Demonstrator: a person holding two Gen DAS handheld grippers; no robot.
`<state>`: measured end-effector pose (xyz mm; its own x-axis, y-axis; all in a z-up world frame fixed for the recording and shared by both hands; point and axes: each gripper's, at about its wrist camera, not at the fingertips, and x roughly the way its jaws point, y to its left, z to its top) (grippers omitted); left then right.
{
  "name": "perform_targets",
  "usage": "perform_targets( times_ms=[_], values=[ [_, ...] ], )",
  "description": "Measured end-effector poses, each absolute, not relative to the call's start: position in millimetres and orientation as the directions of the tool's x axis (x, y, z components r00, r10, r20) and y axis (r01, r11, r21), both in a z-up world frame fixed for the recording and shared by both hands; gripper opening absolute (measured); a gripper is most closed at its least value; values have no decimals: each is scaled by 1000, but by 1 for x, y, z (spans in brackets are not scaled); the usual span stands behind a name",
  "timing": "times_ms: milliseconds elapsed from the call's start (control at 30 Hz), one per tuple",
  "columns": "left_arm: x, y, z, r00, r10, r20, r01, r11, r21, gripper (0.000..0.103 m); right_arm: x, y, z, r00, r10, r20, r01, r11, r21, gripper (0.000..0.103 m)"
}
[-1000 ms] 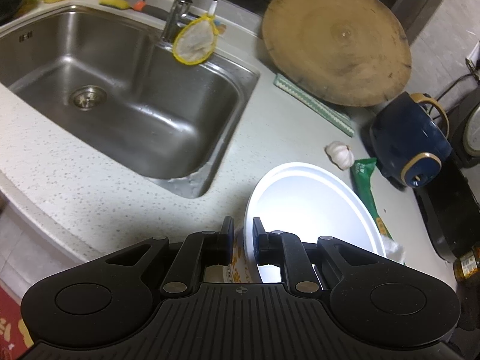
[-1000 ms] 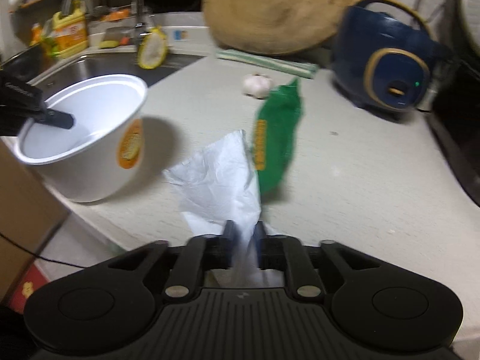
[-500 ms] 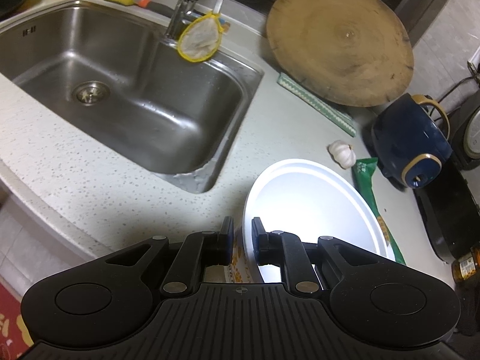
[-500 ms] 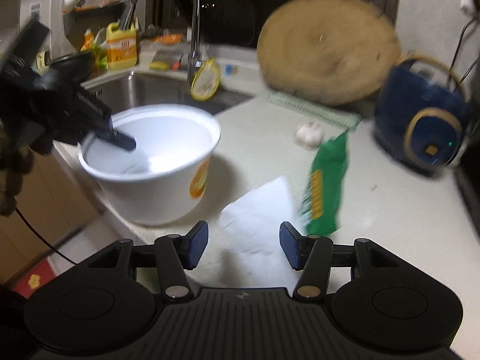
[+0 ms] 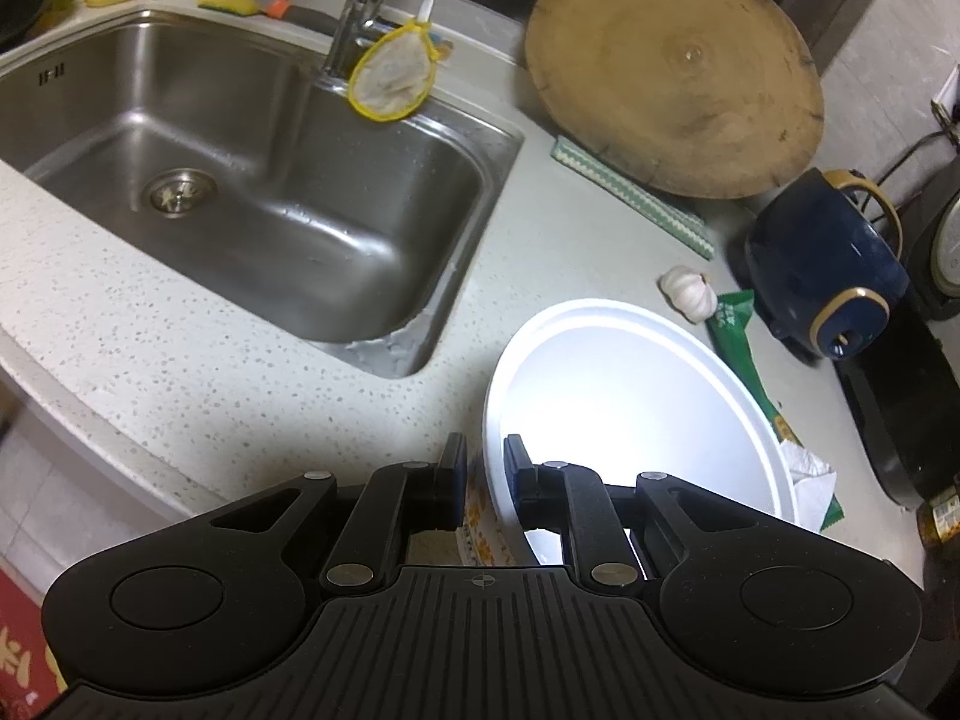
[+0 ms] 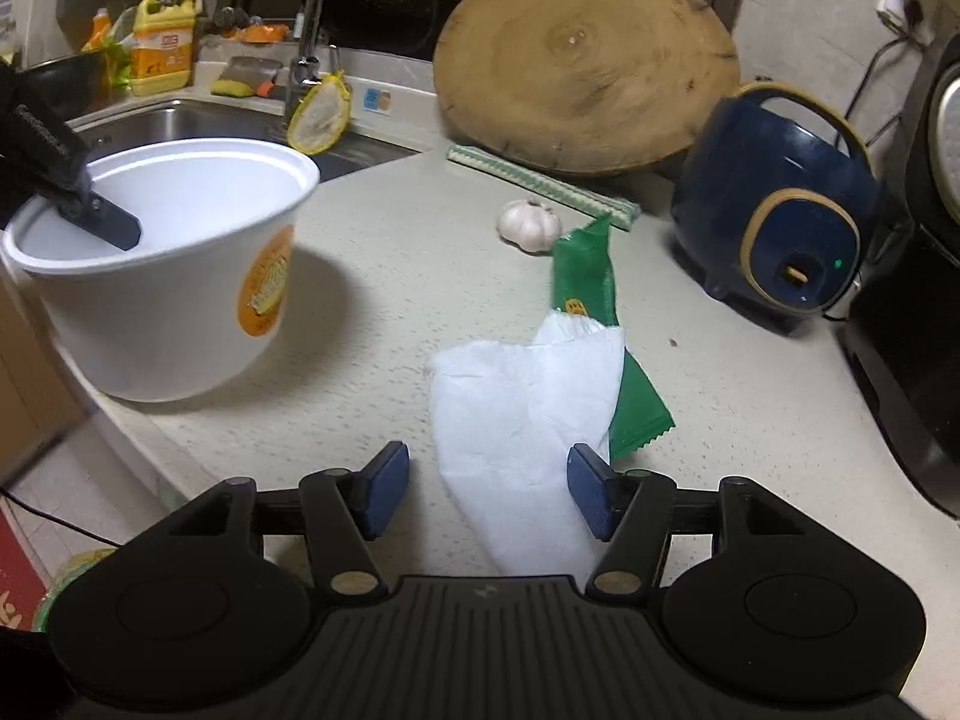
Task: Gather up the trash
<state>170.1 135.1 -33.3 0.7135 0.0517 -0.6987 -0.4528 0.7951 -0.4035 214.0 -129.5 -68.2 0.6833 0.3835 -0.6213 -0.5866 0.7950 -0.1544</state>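
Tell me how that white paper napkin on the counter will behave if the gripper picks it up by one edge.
The napkin looks thin and creased, so it will probably droop rather than hold shape. It seems very light and may drag or flutter. It overlaps the green wrapper, which could shift with it. The right gripper is opening, with the napkin lying between its jaws.

the right gripper is opening over a white tissue lying between its pads without touching them, draped on a green wrapper; a white bowl sits at the counter's left edge.
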Motion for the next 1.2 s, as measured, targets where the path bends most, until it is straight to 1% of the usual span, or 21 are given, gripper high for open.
perform_targets(
  times_ms=[167,367,433,467,500,533,567,600,633,733,800,867,967,1067,1200],
  values=[
    [169,136,-33,710,48,-702,-450,798,-401,17,236,-151,-70,617,441,-651,-545,837,51,59],
    [169,134,-34,708,49,-704,-450,800,-397,18,256,-172,-70,605,475,-640,-466,862,199,58],
    [167,133,-34,708,51,-704,-451,800,-396,19,259,-174,-70,609,464,-643,-453,869,197,51],
    [166,132,-34,709,52,-704,-450,801,-395,19,259,-174,-70,614,453,-646,-449,874,186,45],
    [166,131,-34,709,53,-704,-450,802,-393,19,259,-173,-70,620,439,-650,-445,879,169,36],
    [165,131,-34,709,54,-703,-450,803,-392,19,258,-172,-70,629,418,-656,-443,886,138,30],
    [165,130,-34,709,54,-703,-449,803,-391,20,256,-170,-70,640,391,-661,-450,889,90,17],
    [165,130,-34,710,54,-702,-448,804,-391,20,254,-168,-70,648,373,-664,-460,887,49,9],
    [165,130,-34,711,55,-701,-447,805,-390,20,252,-167,-69,648,372,-665,-473,880,32,8],
    [166,128,-34,707,71,-704,-448,815,-367,19,246,-170,-62,611,435,-662,-507,857,95,7],
    [166,128,-34,692,79,-718,-468,806,-362,14,242,-167,-55,609,457,-648,-525,845,102,6],
    [165,128,-34,694,76,-715,-468,803,-369,14,240,-162,-47,604,485,-633,-546,830,115,6],
    [160,126,-32,724,74,-685,-447,808,-385,14,241,-154,-34,573,544,-613,-586,795,156,6],
    [147,126,-23,764,78,-641,-423,810,-406,14,238,-144,-21,558,576,-597,-621,767,161,6],
    [122,133,-12,784,108,-611,-427,808,-405,13,230,-127,-5,523,623,-582,-661,727,184,6]
  ],
)
